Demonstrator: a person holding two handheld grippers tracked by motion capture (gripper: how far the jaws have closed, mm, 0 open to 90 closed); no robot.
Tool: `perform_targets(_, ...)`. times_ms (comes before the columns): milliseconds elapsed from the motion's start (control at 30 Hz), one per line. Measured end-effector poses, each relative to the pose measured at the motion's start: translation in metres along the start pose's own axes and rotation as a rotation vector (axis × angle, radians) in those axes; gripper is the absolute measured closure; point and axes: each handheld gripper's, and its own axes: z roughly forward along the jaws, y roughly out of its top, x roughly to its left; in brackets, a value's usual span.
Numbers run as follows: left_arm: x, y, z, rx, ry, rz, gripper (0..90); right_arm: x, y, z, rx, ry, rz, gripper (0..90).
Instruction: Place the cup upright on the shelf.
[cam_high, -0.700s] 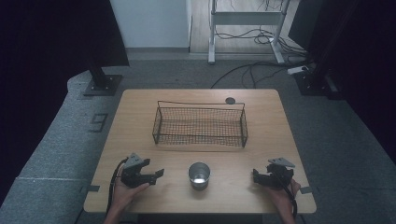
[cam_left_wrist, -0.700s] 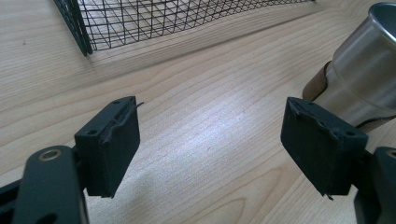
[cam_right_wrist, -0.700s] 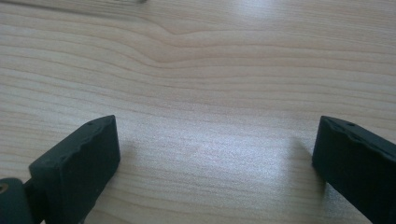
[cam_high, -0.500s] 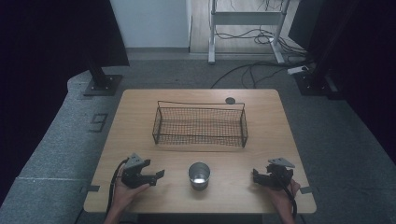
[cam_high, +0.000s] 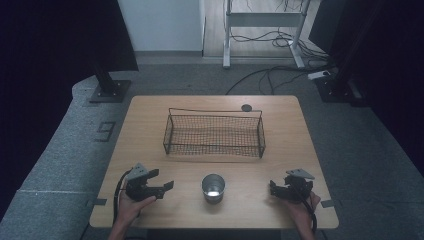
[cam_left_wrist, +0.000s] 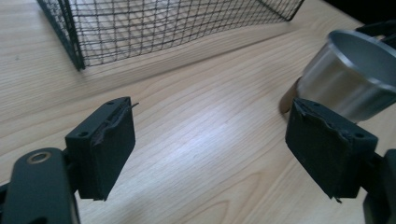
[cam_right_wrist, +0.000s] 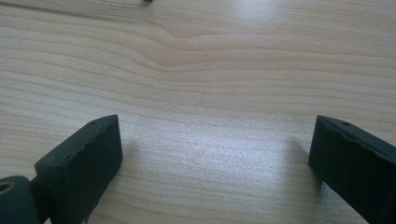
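Observation:
A shiny metal cup stands upright near the table's front edge, midway between my two grippers. In the left gripper view the cup sits just beyond the right-hand pad. My left gripper rests low on the table, open, its jaws pointing at the cup with nothing between them. On the other side my right gripper is open too, held just over bare wood. A black wire basket stands empty behind the cup; its mesh fills the top of the left gripper view.
The light wooden table has a small dark round disc at its back edge behind the basket. Grey carpet, a monitor stand foot and floor cables lie beyond the table.

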Motion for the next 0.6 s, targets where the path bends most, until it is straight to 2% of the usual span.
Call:
perform_targets(200, -0.007, 0.006, -0.005, -0.028, -0.029, 0.008, 14.7, 0.0, 0.0, 0.0, -0.002, 0.008, -0.004, 3.6)
perform_targets(400, -0.013, 0.011, -0.006, -0.029, -0.054, 0.012, 12.9, 0.0, 0.0, 0.0, -0.001, 0.012, -0.006, 3.7)
perform_targets(600, -0.019, 0.016, -0.007, -0.034, -0.054, 0.026, 11.0, 0.0, 0.0, 0.0, -0.001, 0.012, -0.006, 3.7)
